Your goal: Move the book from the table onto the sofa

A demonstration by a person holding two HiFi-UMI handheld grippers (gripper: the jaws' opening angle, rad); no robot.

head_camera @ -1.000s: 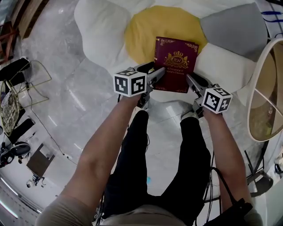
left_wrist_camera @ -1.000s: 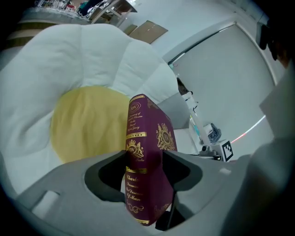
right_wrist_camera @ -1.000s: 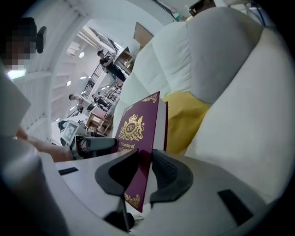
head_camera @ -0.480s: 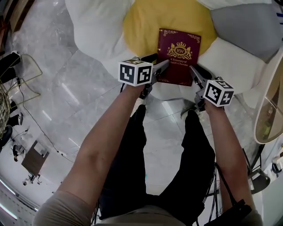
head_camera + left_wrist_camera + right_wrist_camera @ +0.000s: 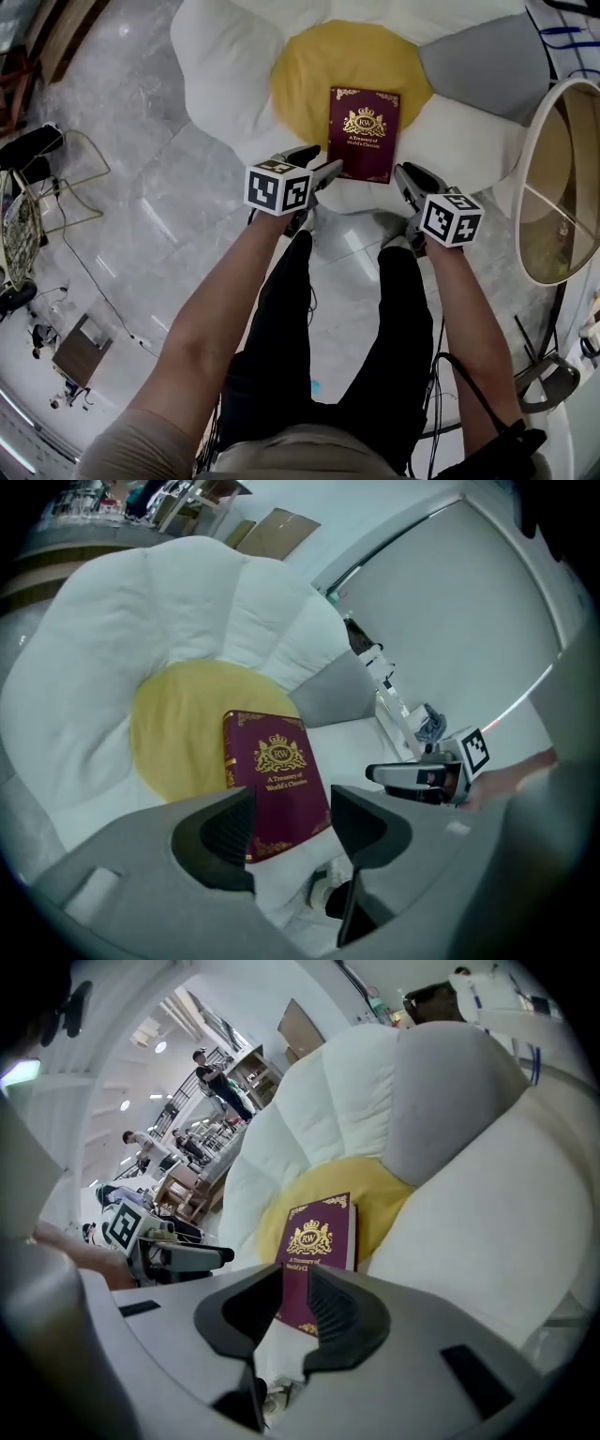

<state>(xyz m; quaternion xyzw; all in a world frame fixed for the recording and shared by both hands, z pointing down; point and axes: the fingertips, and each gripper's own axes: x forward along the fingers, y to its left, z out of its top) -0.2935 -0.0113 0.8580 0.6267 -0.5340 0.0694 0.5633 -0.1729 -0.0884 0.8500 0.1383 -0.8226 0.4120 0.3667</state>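
left tool (image 5: 323, 165) withdrew, gaping | right tool (image 5: 403, 173) narrowing, empty | book (image 5: 364, 131): "rw, a treasury of world's classics"

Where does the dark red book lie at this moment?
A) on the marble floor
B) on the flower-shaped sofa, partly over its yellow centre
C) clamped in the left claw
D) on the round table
B: the book lies flat on the sofa, its upper part over the yellow centre.

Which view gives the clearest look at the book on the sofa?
The head view: the book lies with its whole cover showing on the yellow cushion. In both gripper views it is seen at a slant, its near end cut off by the fingers.
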